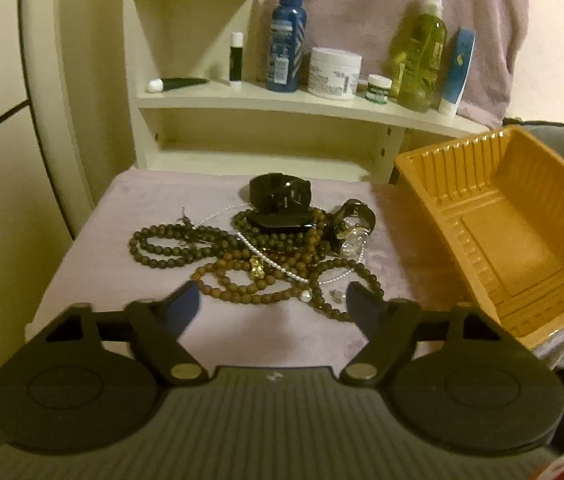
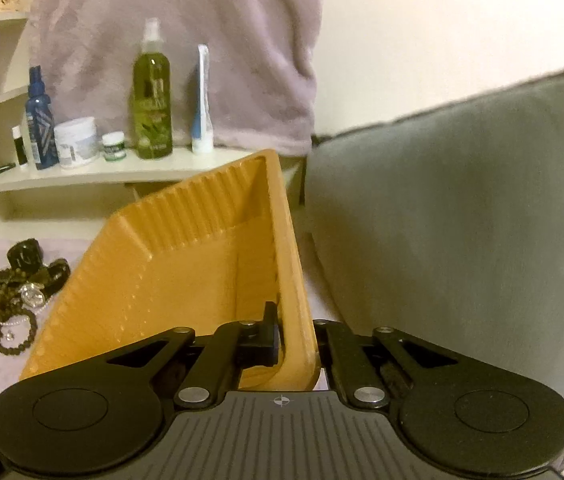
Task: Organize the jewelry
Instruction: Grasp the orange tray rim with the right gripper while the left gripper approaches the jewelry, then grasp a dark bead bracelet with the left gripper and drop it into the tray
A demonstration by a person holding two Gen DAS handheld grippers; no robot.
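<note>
A tangled heap of jewelry (image 1: 265,248) lies on a lilac cloth (image 1: 93,280): brown bead strands, a pearl string, a black watch (image 1: 282,194) and a metal watch (image 1: 352,236). My left gripper (image 1: 271,304) is open and empty, just in front of the heap. My right gripper (image 2: 298,336) is shut on the rim of an empty orange plastic tray (image 2: 185,256) and holds it tilted, to the right of the heap (image 2: 9,292). The tray also shows in the left wrist view (image 1: 514,216).
A cream shelf unit (image 1: 265,100) stands behind the cloth with bottles, jars and tubes on it. A lilac towel (image 2: 185,40) hangs behind it. A grey cushion (image 2: 462,220) lies to the right of the tray.
</note>
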